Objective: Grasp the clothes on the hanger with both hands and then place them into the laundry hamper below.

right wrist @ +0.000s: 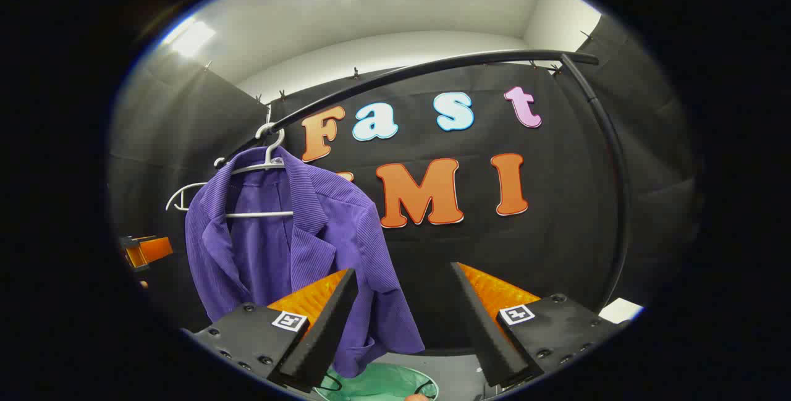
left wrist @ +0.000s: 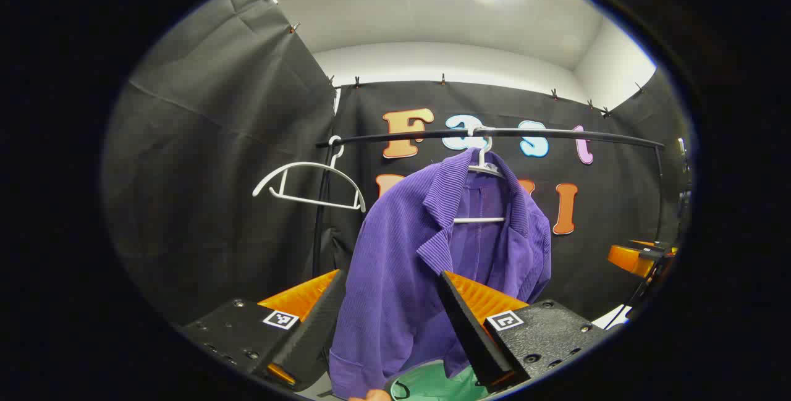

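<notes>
A purple ribbed jacket (left wrist: pixel 401 265) hangs on a white hanger (left wrist: pixel 485 169) from a black rail (left wrist: pixel 556 134). In the left gripper view my left gripper (left wrist: pixel 390 274) is open, its fingers framing the jacket's lower left front from a short way off, not touching it. The green laundry hamper (left wrist: pixel 442 385) sits below the jacket. In the right gripper view the jacket (right wrist: pixel 321 240) hangs to the left. My right gripper (right wrist: pixel 401 268) is open and empty, its left finger just overlapping the jacket's right sleeve edge. The hamper (right wrist: pixel 377 384) lies beneath.
An empty white hanger (left wrist: pixel 309 185) hangs at the rail's left end. The rail (right wrist: pixel 432 67) bends down into a post (right wrist: pixel 618 203) on the right. The other gripper shows at a side edge (left wrist: pixel 636 257) (right wrist: pixel 145 249). A white object (right wrist: pixel 621 309) lies low on the right.
</notes>
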